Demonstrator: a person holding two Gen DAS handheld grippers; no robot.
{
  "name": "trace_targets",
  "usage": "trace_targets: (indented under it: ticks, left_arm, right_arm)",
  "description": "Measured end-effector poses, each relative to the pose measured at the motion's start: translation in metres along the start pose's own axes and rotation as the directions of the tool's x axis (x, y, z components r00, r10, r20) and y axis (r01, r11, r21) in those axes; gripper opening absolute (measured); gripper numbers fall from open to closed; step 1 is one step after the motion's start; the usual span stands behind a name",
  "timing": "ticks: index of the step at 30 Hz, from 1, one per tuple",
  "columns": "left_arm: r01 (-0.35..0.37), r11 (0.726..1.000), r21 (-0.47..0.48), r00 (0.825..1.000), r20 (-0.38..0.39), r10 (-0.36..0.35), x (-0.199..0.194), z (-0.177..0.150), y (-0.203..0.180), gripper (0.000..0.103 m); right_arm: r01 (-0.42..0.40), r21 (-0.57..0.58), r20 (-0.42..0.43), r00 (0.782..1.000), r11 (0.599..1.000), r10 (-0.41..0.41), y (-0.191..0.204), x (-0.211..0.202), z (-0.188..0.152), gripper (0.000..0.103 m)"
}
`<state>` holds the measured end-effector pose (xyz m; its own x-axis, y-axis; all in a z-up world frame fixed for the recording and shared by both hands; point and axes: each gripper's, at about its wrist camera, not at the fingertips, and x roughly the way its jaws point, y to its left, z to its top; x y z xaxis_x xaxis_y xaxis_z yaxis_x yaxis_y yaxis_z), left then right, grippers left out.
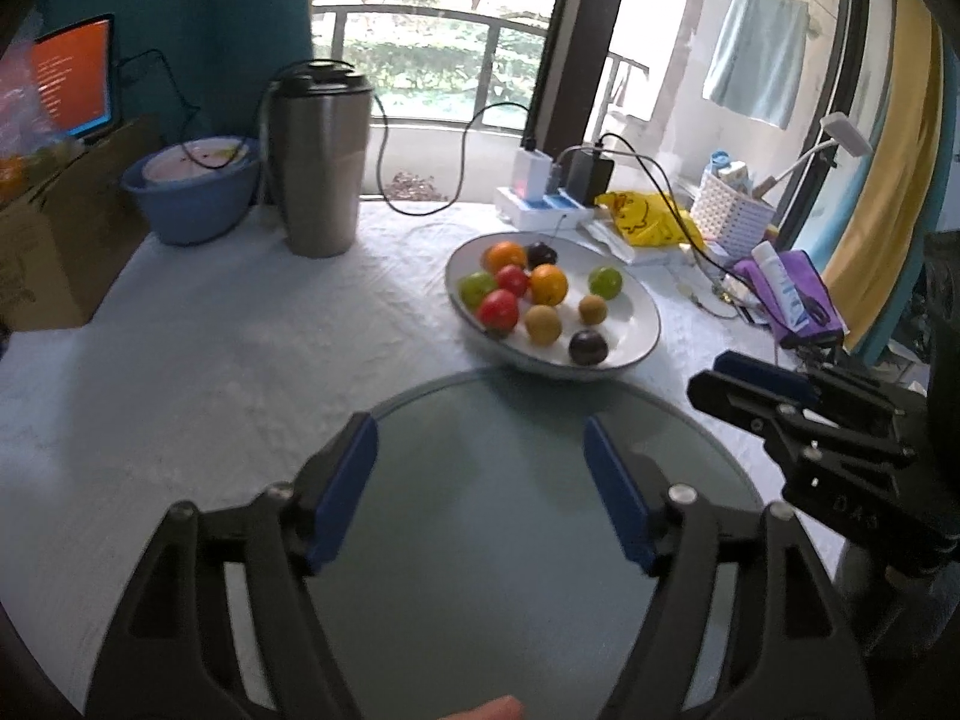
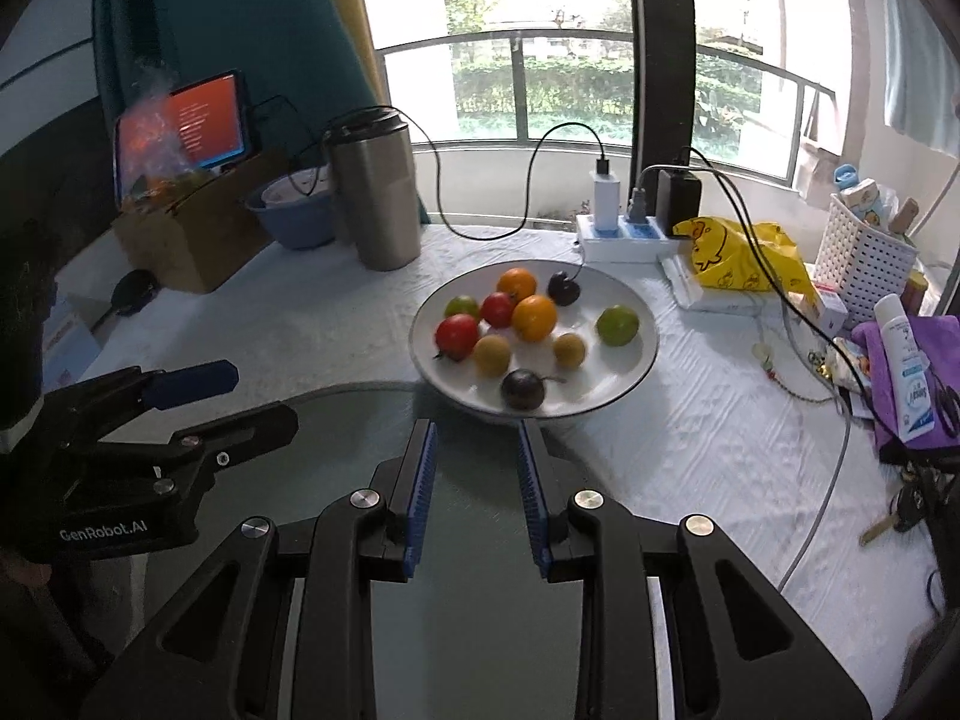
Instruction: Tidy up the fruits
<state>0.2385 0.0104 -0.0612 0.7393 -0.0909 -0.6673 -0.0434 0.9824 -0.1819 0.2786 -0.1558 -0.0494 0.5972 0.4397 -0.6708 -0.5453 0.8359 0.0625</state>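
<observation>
A white plate (image 1: 639, 306) (image 2: 630, 372) on the pale tablecloth holds several loose fruits: two oranges (image 2: 534, 317), red ones (image 2: 457, 336), green ones (image 2: 617, 325), yellowish ones (image 2: 492, 354) and dark purple ones (image 2: 523, 389). In front of it lies a round grey glass plate (image 1: 480, 510) (image 2: 474, 510), bare. My left gripper (image 1: 479, 423) (image 2: 264, 396) hovers over the glass, open and empty. My right gripper (image 2: 477, 426) (image 1: 705, 377) is shut to a narrow gap with nothing in it, its tips just short of the plate's near rim.
Behind the plate stand a steel tumbler (image 1: 318, 162), a blue bowl (image 1: 192, 192) and a cardboard box (image 1: 54, 240). At the right lie a power strip with cables (image 2: 624, 237), a yellow bag (image 2: 744, 258), a white basket (image 2: 864, 258), a purple cloth with a tube (image 2: 906, 372) and keys (image 2: 912, 510).
</observation>
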Motion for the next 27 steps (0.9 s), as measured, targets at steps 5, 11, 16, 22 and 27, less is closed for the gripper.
trace_targets:
  ticks: [5, 11, 16, 22, 27]
  left_arm:
    - [-0.041, 0.999, -0.011, 0.999, 0.032, 0.042, -0.020, -0.013, 0.008, 0.085]
    - [-0.064, 0.998, -0.004, 0.996, 0.063, 0.064, -0.045, -0.024, 0.010, 0.087]
    - [-0.080, 0.997, -0.020, 0.989, 0.121, 0.081, -0.079, -0.024, 0.014, 0.087]
    - [-0.113, 0.993, -0.030, 0.977, 0.180, 0.116, -0.118, -0.018, 0.015, 0.088]
    - [-0.132, 0.991, -0.021, 0.966, 0.221, 0.133, -0.144, -0.012, 0.013, 0.088]
  right_arm:
    - [0.005, -0.005, -0.002, 1.000, 1.000, -0.005, 0.012, -0.010, -0.011, 0.029]
    - [0.028, 0.002, 0.017, 0.999, 1.000, -0.028, 0.020, -0.032, -0.019, 0.031]
    - [0.055, -0.002, 0.056, 0.997, 0.999, -0.054, 0.024, -0.061, -0.020, 0.037]
    - [0.088, -0.003, 0.111, 0.990, 0.996, -0.087, 0.033, -0.101, -0.015, 0.054]
    - [0.099, 0.003, 0.170, 0.981, 0.995, -0.098, 0.039, -0.133, -0.009, 0.080]
